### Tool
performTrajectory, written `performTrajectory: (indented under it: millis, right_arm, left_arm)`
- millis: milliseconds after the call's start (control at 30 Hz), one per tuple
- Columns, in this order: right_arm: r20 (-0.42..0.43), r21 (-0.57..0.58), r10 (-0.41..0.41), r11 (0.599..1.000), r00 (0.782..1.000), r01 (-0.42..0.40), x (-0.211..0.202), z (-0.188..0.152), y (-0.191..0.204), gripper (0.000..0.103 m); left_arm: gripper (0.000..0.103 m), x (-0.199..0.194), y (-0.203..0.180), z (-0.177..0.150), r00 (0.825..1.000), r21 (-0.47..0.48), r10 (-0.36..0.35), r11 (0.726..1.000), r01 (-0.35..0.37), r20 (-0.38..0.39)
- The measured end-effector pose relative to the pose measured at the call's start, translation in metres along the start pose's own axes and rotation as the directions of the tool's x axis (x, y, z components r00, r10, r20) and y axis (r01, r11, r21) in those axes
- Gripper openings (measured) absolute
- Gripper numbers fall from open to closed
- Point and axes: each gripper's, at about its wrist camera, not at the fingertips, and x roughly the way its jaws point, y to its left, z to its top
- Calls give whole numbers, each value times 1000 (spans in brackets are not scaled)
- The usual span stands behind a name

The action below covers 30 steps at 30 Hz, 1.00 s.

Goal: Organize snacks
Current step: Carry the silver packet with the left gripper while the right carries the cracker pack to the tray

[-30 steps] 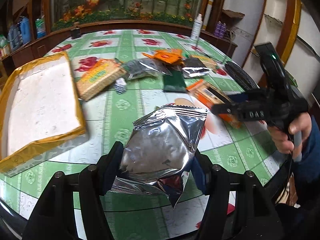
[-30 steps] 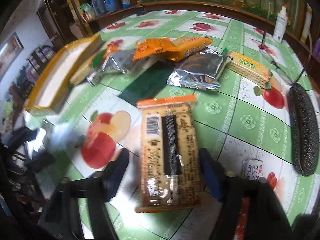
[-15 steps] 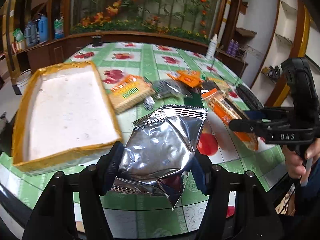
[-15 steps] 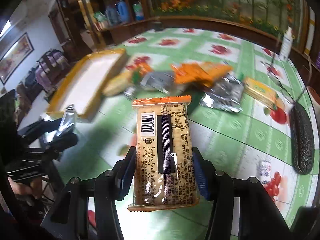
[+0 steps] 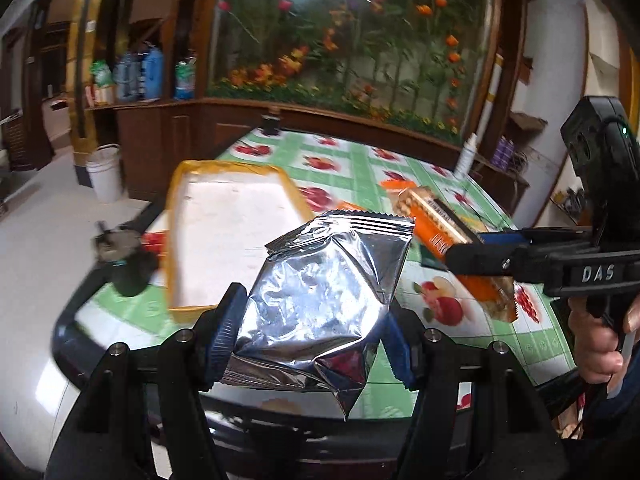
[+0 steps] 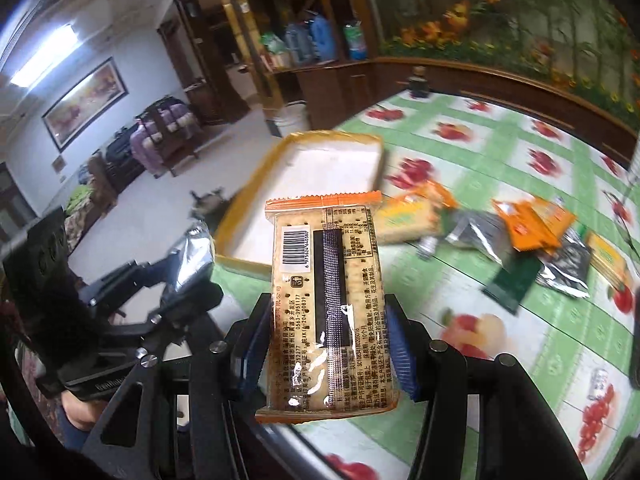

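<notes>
My left gripper [image 5: 308, 340] is shut on a silver foil snack bag [image 5: 320, 304] and holds it in the air above the table's near edge. My right gripper [image 6: 326, 344] is shut on an orange-edged cracker pack [image 6: 326, 300], also lifted; it shows in the left wrist view [image 5: 440, 236] too, to the right of the foil bag. A yellow-rimmed white tray [image 5: 176, 208] lies ahead on the left of the table, also in the right wrist view [image 6: 256, 172]. The left gripper with its foil bag [image 6: 192, 256] shows at the left of the right wrist view.
Several snack packs [image 6: 528, 224] lie scattered on the green fruit-patterned tablecloth [image 6: 520, 152] right of the tray. A white bottle [image 5: 466, 156] stands at the far table edge. A white bucket [image 5: 106, 172] and cabinets stand beyond the table on the left.
Both grippers have risen and swung left toward the tray with their packs held. The right gripper closed on the cracker pack and lifted it off the table.
</notes>
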Motion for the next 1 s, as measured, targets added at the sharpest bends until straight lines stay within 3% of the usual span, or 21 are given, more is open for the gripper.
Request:
performTrajectory:
  millis: [233, 433, 733, 1000]
  right_arm:
    - [22, -45, 32, 999, 999, -31, -2, 29, 36, 54]
    - [27, -21, 45, 999, 999, -45, 8, 55, 38, 54]
    - [-23, 93, 43, 995, 999, -41, 65, 112, -1, 54]
    - [-93, 196, 27, 981, 995, -8, 158, 160, -40, 54]
  left_arm:
    - [63, -15, 34, 5, 997, -63, 70, 996, -67, 39]
    - [63, 1, 48, 23, 996, -100, 84, 992, -80, 37]
    - [63, 82, 58, 72, 990, -116, 117, 985, -125, -74]
    - [63, 172, 79, 87, 952, -113, 203, 966, -233, -229]
